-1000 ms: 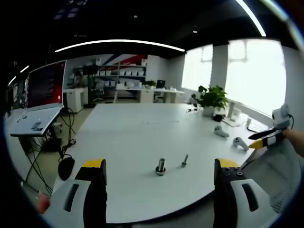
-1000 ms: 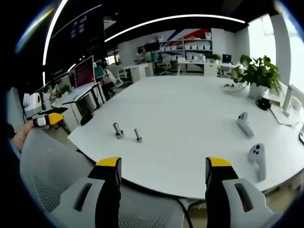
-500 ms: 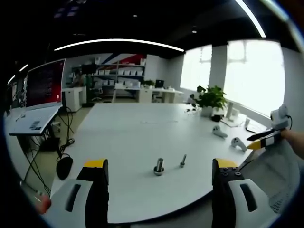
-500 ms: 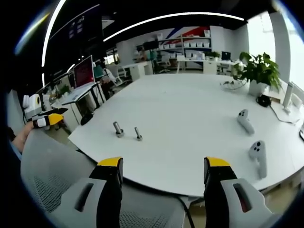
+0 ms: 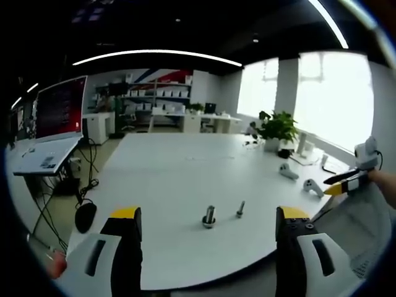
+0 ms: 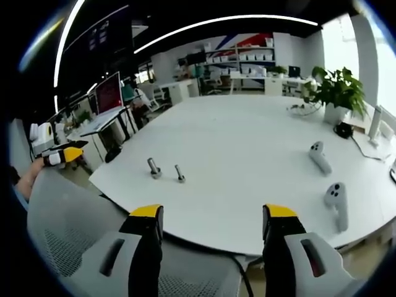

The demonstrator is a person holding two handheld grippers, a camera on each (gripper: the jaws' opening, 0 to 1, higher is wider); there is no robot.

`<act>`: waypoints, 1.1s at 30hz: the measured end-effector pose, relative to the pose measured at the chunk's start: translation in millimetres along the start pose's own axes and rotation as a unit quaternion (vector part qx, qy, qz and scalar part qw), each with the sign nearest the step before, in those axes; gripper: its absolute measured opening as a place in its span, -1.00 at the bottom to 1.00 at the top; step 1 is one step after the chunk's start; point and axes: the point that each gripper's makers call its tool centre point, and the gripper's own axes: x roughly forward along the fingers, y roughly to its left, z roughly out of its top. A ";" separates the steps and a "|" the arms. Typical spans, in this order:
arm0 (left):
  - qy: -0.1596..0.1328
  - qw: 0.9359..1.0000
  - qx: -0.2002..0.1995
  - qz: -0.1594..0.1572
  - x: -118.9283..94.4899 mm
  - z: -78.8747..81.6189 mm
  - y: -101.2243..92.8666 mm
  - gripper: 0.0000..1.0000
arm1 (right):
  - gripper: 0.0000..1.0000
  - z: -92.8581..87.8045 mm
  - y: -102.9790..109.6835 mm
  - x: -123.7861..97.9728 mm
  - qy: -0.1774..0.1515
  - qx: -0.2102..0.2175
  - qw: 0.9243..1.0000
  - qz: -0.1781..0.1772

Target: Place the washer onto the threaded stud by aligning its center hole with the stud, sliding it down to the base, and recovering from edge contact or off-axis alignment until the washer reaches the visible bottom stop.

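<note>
Two small metal pieces stand on the white table (image 5: 179,179). A thicker stud with a wide base (image 5: 210,217) is on the left and a thinner threaded stud (image 5: 240,210) on the right in the left gripper view. In the right gripper view the same thick stud (image 6: 153,169) and thin stud (image 6: 179,174) stand near the table's left edge. I cannot make out a separate washer. My left gripper (image 5: 207,226) is open, well short of them. My right gripper (image 6: 211,221) is open too, empty, off the table edge. The other gripper's yellow tip (image 5: 346,184) shows at right, and its counterpart (image 6: 62,154) at left.
Two white handheld controllers (image 6: 318,158) (image 6: 334,201) lie on the table's right side, a potted plant (image 6: 337,93) behind them. A grey mesh chair (image 6: 62,223) sits below the table's edge. A laptop desk with red screen (image 5: 59,111) stands left, cables on the floor.
Both views have shifted only slightly with my hands. The right gripper's jaws look a touch closer together. The studs have not moved.
</note>
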 end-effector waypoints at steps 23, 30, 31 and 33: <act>0.013 0.996 0.009 0.084 -15.7 -3.4 7.1 0.85 | 0.20 -0.6 -5.5 -3.7 0.011 -0.008 1.000 -0.009; 0.021 0.995 0.020 0.095 -15.8 -7.4 11.5 0.76 | 0.22 2.5 -4.5 -3.9 0.002 -0.016 1.000 -0.007; 0.024 0.995 0.021 0.096 -16.3 -9.5 12.1 0.75 | 0.21 1.3 -3.1 -3.7 0.006 -0.016 1.000 -0.003; 0.023 0.995 0.018 0.093 -16.8 -10.4 12.4 0.74 | 0.19 2.0 -1.4 -3.3 0.003 -0.015 1.000 0.002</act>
